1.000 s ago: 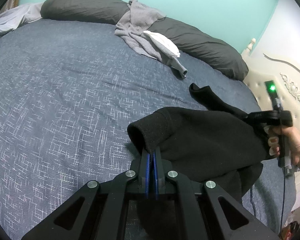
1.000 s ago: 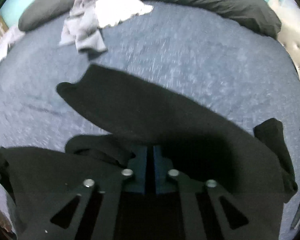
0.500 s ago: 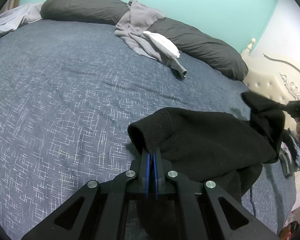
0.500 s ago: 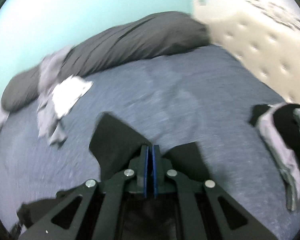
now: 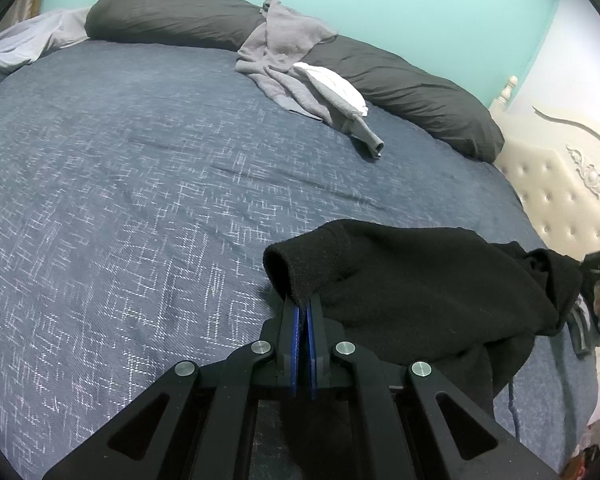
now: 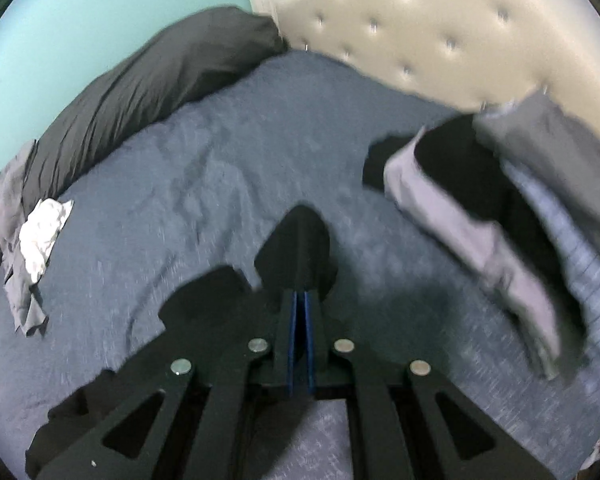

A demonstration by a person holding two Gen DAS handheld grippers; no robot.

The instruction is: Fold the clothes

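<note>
Right now we hold the black garment (image 5: 420, 280) above the bed (image 5: 140, 200), the left tool (image 5: 302, 308) clenched on one folded edge and the right tool (image 6: 300, 300) clenched on another, though that view is blurred. To lay it well, we should probably draw both grips apart until the cloth hangs flat, then lower evenly.

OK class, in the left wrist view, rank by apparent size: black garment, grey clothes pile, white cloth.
1. black garment, though nearness to the camera inflates it
2. grey clothes pile
3. white cloth
</note>
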